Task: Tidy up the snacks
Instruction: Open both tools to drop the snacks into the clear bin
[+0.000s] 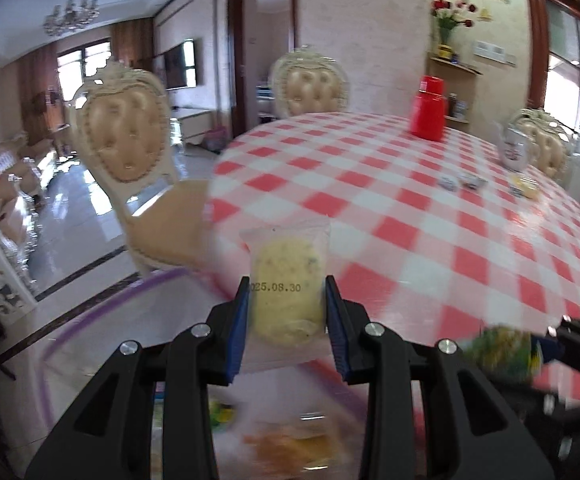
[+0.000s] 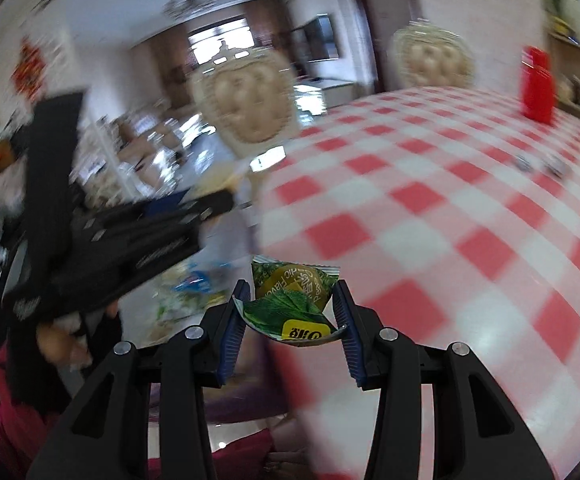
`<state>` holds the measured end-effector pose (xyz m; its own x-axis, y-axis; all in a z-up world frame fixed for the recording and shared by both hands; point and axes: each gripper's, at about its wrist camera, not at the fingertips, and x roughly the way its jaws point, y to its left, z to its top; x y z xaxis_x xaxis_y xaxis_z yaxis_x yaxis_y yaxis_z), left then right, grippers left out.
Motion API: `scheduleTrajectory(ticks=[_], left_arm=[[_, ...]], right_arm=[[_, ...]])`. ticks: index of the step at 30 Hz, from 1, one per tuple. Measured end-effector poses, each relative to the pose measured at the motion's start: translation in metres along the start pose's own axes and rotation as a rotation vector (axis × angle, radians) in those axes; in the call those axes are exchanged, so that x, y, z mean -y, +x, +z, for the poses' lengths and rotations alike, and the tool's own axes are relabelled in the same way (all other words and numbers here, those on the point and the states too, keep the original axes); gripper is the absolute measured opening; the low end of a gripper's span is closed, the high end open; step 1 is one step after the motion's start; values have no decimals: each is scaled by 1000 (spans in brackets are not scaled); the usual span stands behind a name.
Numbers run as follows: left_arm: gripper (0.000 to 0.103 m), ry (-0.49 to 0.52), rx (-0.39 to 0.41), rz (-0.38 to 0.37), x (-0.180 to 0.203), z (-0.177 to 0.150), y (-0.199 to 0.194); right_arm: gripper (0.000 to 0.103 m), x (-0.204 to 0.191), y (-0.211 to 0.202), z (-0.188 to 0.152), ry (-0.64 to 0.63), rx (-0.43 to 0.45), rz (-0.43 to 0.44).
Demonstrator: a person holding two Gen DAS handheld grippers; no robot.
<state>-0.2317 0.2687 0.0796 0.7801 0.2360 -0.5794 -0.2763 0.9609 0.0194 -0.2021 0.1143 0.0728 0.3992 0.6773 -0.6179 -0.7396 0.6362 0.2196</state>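
The left gripper (image 1: 287,312) is closed partway on a clear-wrapped yellow biscuit packet (image 1: 286,280), held above a purple-rimmed clear container (image 1: 90,320) at the edge of the red-checked table (image 1: 410,208). The right gripper (image 2: 290,312) pinches a green snack packet (image 2: 294,300) between its narrowed jaws, also raised off the table.

A clear plastic packet holding a pale yellow round cake (image 1: 288,280), with a date printed in dark digits across it, stands upright at the lower centre of the left wrist view, pinched at both edges between the blue-padded fingers. A green foil-wrapped snack with a yellow label and leaf print (image 2: 295,304), crumpled and tilted, sits at the lower centre of the right wrist view, likewise clamped between blue-padded fingers. Three small wrapped snacks (image 1: 466,181), blurred, lie near each other on the red-and-white checked table (image 1: 370,208) at the right of the left wrist view.
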Motion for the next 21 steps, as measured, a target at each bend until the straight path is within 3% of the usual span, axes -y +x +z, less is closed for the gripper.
scheduleTrajectory(ticks=[5,6,7,8,10,15,21], left_arm=[[38,-19,19,104,-39,5,-16],[50,-40,31,138,-49,7,-20],[81,-67,54,171,-55,8,-26],[95,-102,91,201,-61,9,-34],[95,-166,146,214,-69,11,-47],[97,-158,111,83,-37,20,-36],[99,-24,-23,-166,80,46,21]], right_arm=[[51,-55,25,-2,-129,-54,154],[57,-59,26,-3,-142,-52,170],[66,-61,24,-4,-151,-38,180],[69,-59,20,-4,-151,-12,181],[69,-48,12,-2,-132,17,165],[70,25,-11,4,16,71,31],[70,152,-42,2,267,92,-250]])
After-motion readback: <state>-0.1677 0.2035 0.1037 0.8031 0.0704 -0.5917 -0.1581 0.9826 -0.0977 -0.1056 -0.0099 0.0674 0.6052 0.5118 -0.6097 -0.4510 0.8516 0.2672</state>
